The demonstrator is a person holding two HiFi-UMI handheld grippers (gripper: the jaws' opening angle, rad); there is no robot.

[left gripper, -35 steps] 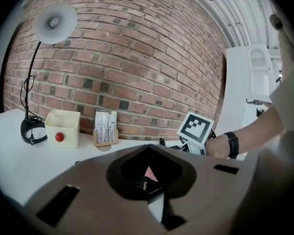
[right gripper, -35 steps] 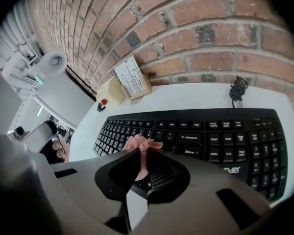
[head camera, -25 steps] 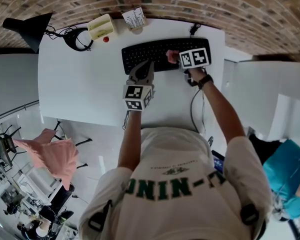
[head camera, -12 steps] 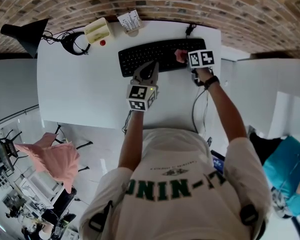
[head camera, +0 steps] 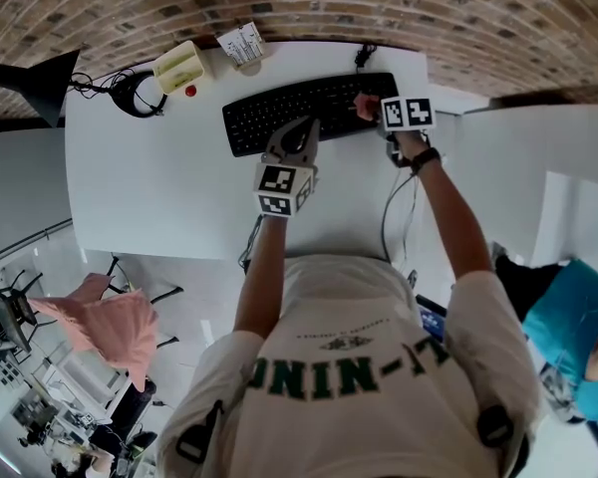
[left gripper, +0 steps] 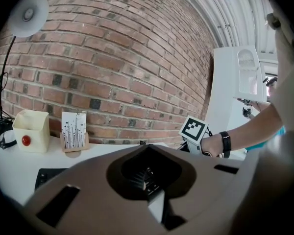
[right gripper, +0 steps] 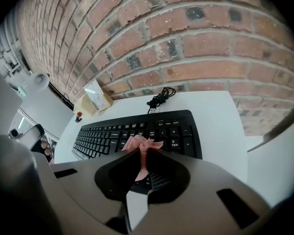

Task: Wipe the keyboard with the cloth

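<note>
A black keyboard (head camera: 299, 106) lies at the back of the white table (head camera: 149, 177). My right gripper (head camera: 371, 108) is shut on a small pink cloth (head camera: 363, 105) and holds it down on the keys near the keyboard's right end. In the right gripper view the cloth (right gripper: 141, 145) bunches out of the gripper (right gripper: 139, 177) over the keyboard (right gripper: 108, 133). My left gripper (head camera: 302, 127) is shut with nothing in it, its tip at the keyboard's front edge near the middle. Through the left gripper (left gripper: 149, 180), only a few keys show.
Behind the keyboard stand a cream box with a red button (head camera: 179, 65), a card holder (head camera: 242, 43), black coiled cables (head camera: 130, 93) and a black lamp (head camera: 35, 80). The keyboard's cable (head camera: 364, 56) runs off the back edge. A person in teal (head camera: 568, 337) is at the right.
My right gripper has slid the pink cloth to the right along the keys. The left gripper has shifted a little right along the keyboard's front edge.
</note>
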